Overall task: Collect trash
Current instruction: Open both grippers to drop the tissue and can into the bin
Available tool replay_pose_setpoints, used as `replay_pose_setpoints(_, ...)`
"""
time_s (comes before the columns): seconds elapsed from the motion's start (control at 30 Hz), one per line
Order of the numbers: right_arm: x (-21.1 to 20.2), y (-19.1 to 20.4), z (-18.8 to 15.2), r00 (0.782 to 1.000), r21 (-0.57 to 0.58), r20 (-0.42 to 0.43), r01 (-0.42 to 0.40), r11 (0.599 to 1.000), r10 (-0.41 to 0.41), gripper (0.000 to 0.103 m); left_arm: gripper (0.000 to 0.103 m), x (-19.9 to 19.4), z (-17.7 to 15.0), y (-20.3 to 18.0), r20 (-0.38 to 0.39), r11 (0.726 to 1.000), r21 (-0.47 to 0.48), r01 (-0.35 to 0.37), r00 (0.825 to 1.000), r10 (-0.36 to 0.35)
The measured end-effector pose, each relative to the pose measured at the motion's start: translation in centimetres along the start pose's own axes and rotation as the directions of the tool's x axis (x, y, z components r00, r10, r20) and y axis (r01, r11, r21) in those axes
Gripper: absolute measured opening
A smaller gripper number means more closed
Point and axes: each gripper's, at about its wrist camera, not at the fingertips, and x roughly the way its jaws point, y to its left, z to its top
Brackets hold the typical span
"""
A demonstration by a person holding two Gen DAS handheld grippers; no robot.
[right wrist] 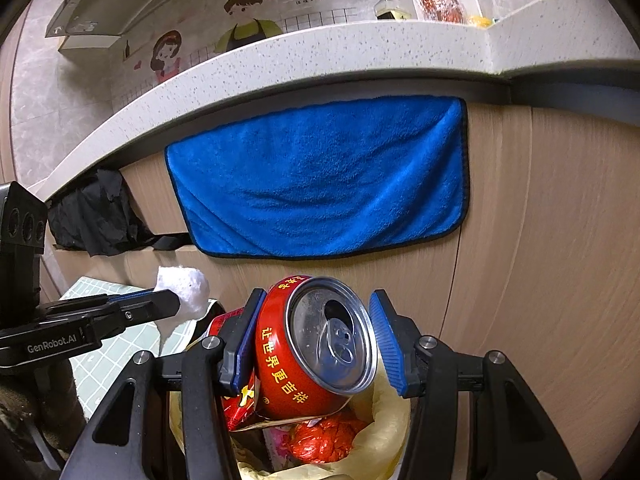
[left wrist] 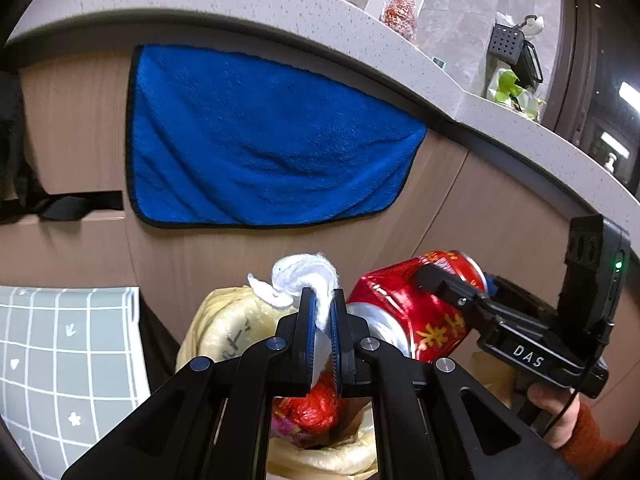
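Speckled stone counter [right wrist: 360, 46] above wood-grain cabinet fronts, with your two grippers over the lined bin.

A plush blue towel [left wrist: 264, 136] with a dark hem hangs flat against the cabinet front just under the counter edge, and a bottle of red flakes [left wrist: 400, 12] stands on the counter top. Your left gripper [left wrist: 323, 320] has its ribbed blue pads pressed together on a fluffy white wad of tissue [left wrist: 304, 276], above the near rim of the bin's crinkled yellow bag [left wrist: 224, 320]. Your right gripper [right wrist: 316, 344] stands wider: the dented red can [right wrist: 320, 344], silver top and tab facing you, touches the left pad, with a gap at the right pad, so you cannot tell whether it is clamped. Crumpled red wrappers [right wrist: 320, 440] lie in the bag below.
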Motion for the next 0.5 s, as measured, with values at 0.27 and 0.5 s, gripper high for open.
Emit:
replay_pose_setpoints(0.27, 4.0, -2.1, -2.3, 0.991, 0.099, -0.136, 0.014, 0.995, 0.000, 0.057, 0.071, 1.3, -0.1, 3.1, -0.104, 0.994, -0.102, 0.028, 0.994, -0.038)
replay_pose_setpoints(0.5, 3.3, -0.9, -2.1, 0.991, 0.130, -0.124, -0.036, 0.991, 0.052, 0.058, 0.071, -1.0, -0.5, 4.7, -0.080, 0.990, -0.138, 0.010, 0.997, -0.021)
